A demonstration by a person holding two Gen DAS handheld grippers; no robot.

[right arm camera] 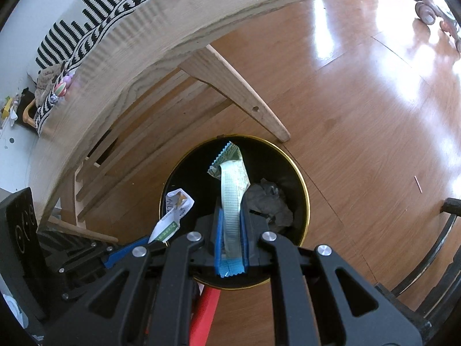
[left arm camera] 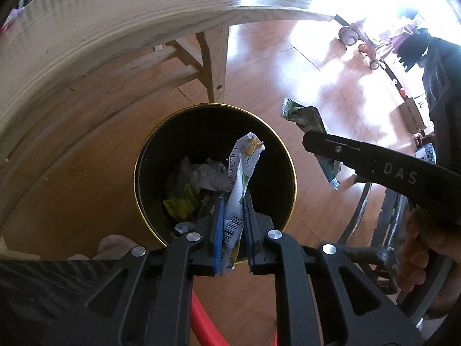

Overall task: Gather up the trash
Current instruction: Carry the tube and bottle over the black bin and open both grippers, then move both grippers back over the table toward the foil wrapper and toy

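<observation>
Both grippers sit over the bin point(left arm camera: 214, 173), a black bin with a gold rim standing on the wood floor point(right arm camera: 345, 115) beside a table leg point(right arm camera: 245, 98).

Left gripper point(left arm camera: 232, 201): jaws narrow, clamped on a white wrapper point(left arm camera: 240, 184) with a barcode. The wrapper sticks up over the bin mouth.

Right gripper point(right arm camera: 230, 216): jaws nearly closed, pinching a green wrapper point(right arm camera: 230, 184) with a pale ribbed strip. It also hangs over the bin mouth, right of the white one.

In the bin: crumpled tissue point(left arm camera: 210, 176), yellow scrap point(left arm camera: 181, 204), grey wad point(right arm camera: 268, 199).

The surface point(right arm camera: 173, 28) above carries a black-and-white striped cloth point(right arm camera: 95, 20). Red hose point(right arm camera: 206, 311) near, below the grippers. A hand point(left arm camera: 417, 248) on the right gripper's handle shows in the left view.
</observation>
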